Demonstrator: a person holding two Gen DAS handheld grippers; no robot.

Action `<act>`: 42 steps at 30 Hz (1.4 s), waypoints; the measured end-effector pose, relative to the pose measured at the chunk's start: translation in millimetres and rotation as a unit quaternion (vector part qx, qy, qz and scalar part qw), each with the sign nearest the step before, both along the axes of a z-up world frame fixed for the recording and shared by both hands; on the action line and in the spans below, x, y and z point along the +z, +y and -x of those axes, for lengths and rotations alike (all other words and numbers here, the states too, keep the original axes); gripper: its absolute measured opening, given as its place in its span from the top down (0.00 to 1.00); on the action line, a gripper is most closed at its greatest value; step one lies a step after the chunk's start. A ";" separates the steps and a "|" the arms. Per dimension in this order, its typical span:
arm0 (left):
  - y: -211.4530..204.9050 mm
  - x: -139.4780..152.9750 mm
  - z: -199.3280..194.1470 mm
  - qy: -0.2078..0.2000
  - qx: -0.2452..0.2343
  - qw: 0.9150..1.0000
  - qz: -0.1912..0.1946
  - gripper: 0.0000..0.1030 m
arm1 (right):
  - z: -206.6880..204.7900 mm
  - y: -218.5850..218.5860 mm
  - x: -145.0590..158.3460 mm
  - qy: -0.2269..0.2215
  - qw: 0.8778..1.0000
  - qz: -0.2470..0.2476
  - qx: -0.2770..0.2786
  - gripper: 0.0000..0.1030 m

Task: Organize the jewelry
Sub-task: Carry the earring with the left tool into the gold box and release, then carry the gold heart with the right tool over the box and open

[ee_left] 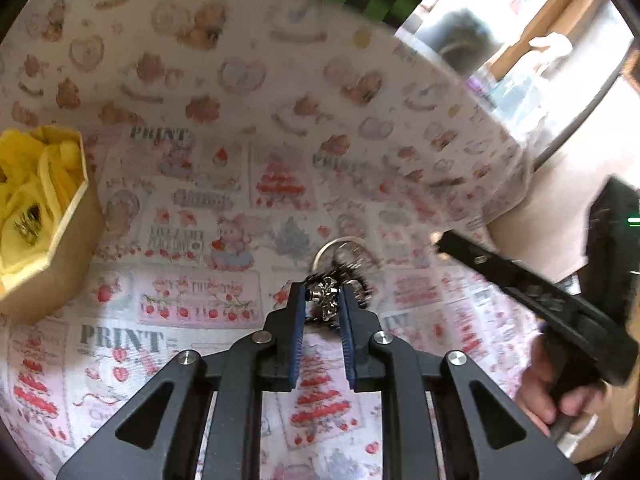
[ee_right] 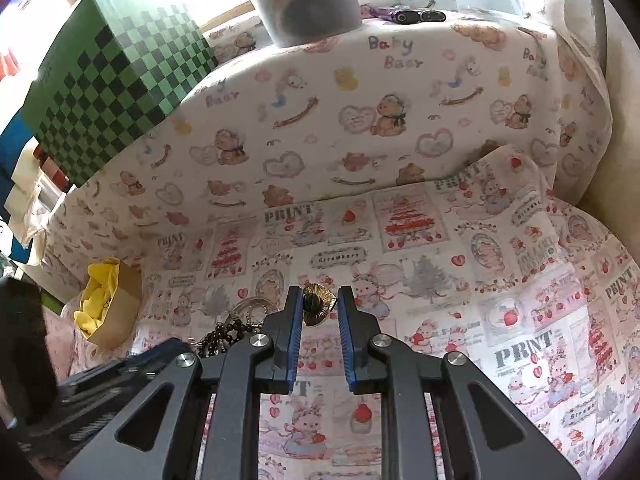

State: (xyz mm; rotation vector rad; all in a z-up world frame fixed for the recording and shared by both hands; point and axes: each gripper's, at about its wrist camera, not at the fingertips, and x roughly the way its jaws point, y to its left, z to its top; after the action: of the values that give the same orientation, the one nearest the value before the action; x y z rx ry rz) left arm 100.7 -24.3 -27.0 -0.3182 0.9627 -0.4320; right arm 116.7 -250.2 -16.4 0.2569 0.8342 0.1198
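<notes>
On the worktop (ee_right: 440,128), which is covered in two printed cloths — a teddy bear one at the back and a strawberry "PRINT" one (ee_right: 520,320) up front — the jewelry is bunched in the middle. In the left wrist view the left gripper (ee_left: 323,300) has its blue-padded fingers (ee_left: 297,320) closed in on a silver charm piece (ee_left: 325,299), which sits right between the tips touching both pads, so it looks gripped. A dark beaded strand (ee_left: 360,280) curls around just behind it, and a silver ring or bangle (ee_left: 340,246) lies past that on the cloth. Off to the left there's a tan octagonal box (ee_left: 76,236) stuffed with yellow paper, with something spiky and gold tucked inside — too blurry to say what. The right gripper (ee_right: 318,304) in its own view has its fingers (ee_right: 346,320) parted with a gold heart-shaped piece (ee_right: 318,308) with a dark bead on it between the tips; I can't tell if the pads actually touch it, there seems to be a gap on each side. The dark beads (ee_right: 228,332) and silver ring (ee_right: 250,306) show up just left of it. A green checkered box (ee_right: 120,80) sits at the back left, and a grey cylinder (ee_right: 306,4) at the far edge.
</notes>
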 end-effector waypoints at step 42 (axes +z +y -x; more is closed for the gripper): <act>179.3 43.1 15.4 -0.068 0.273 0.958 -0.047 0.79 | 34.5 45.1 18.8 -0.150 0.981 -0.037 0.118 0.82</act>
State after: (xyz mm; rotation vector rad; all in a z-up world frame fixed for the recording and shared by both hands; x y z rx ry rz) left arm 85.2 155.0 16.1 -0.4452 0.7181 0.0975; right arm 82.1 -205.2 2.4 0.2025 0.5569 0.4024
